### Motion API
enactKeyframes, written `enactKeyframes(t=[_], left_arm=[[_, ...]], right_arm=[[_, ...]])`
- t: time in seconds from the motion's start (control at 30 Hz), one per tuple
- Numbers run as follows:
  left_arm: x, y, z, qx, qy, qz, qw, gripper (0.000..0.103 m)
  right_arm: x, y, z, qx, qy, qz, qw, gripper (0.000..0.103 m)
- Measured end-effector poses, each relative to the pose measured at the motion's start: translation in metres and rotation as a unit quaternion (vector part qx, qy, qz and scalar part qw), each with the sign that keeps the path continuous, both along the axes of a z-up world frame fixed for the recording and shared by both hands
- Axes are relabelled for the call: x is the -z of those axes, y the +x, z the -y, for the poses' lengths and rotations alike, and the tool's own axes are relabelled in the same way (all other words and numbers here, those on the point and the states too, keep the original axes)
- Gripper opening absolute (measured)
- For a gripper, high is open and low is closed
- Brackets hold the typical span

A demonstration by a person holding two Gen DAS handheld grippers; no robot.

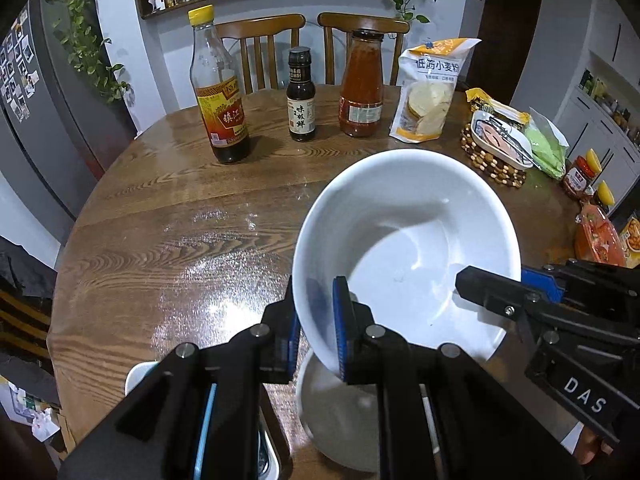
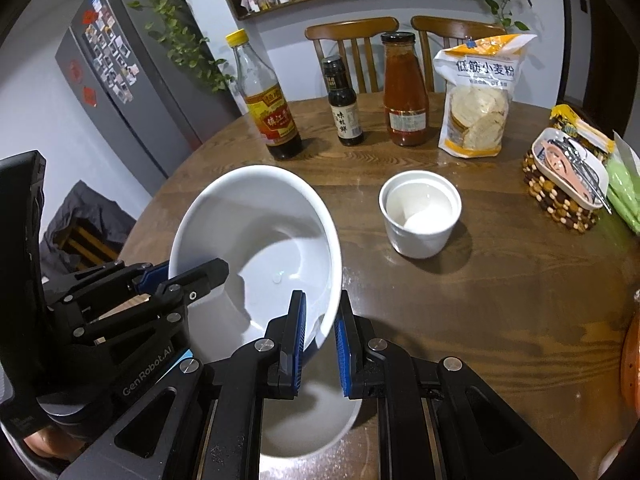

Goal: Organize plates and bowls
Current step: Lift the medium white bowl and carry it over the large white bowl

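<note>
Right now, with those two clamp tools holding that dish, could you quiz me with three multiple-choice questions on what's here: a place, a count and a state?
1. Where does the small white ceramic cup stand?
A. on the wooden table
B. on a chair
C. on the shelf

2. How many bottles stand in the row at the round wooden table's far side?
A. one
B. three
C. five

3. How is the large white ceramic bowl held?
A. lying flat, untouched
B. tilted, its rim clamped by both tools
C. upside down

Answers: 1 A, the cup sits on the tabletop. 2 B, a yellow-capped bottle, a small dark one and a red sauce one. 3 B, the left tool and the right tool each pinch the rim.
</note>
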State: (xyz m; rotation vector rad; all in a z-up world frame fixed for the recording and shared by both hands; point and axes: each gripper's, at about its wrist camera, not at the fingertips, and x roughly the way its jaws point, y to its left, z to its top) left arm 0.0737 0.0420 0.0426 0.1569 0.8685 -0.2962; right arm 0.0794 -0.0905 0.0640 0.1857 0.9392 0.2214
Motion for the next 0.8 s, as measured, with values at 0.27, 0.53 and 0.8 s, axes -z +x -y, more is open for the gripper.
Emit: enactKeyframes(t=[0.27, 0.53, 0.8], left_arm=[[0.005, -0.016, 0.003, 0.003, 0.007, -0.003, 1.0000, 0.015], [0.019, -0.028, 0.004, 0.003, 0.014, -0.019, 0.9997, 0.015], [0.029, -0.034, 0.004, 0.000, 0.015, -0.034, 0.9993, 0.015]], right_arm=[[0.010, -0.018, 0.000, -0.002, 0.000, -0.014, 1.000, 0.016], [0.019, -0.026, 0.001, -0.004, 0.003, -0.031, 1.000, 0.016], [0.027, -0.031, -0.001, -0.005, 0.002, -0.042, 0.999, 0.016]])
